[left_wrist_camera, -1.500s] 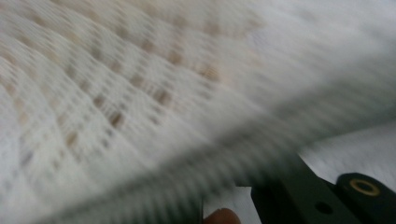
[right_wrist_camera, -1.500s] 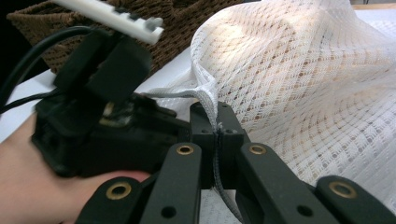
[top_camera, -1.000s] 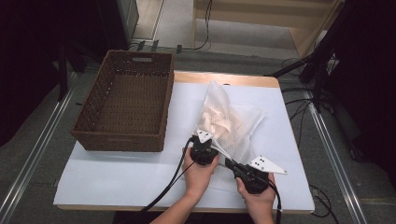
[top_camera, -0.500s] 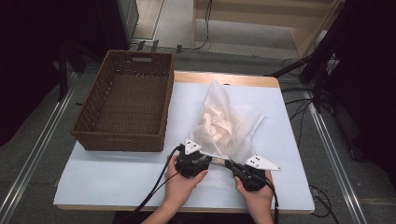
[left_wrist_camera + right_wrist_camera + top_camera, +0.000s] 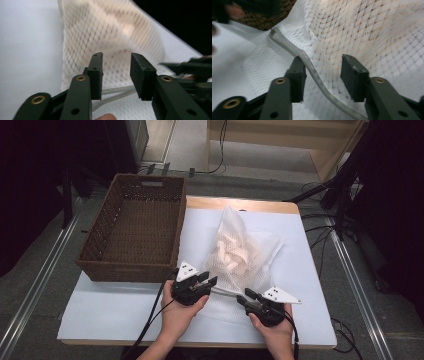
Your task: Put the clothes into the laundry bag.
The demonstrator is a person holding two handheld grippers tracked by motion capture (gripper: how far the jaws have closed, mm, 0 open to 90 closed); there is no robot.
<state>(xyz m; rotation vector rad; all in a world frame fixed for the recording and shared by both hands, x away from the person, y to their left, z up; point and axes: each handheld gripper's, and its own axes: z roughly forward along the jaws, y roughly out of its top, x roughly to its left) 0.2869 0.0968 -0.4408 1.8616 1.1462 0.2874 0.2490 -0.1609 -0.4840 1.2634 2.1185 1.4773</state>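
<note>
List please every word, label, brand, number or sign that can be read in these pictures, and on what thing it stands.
None: no readable text stands on anything.
The white mesh bag shows netting and a grey zipper, no label.
The brown wicker basket is unmarked.
The grey plates on the left gripper and the right gripper carry small dots, no letters.

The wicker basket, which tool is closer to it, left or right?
Left. The left tool sits just off the wicker basket's near right corner; the right tool lies farther right, at the mesh bag's near edge.

A lab-like recording room: floor rails, trailing cables, dark stands.
</note>
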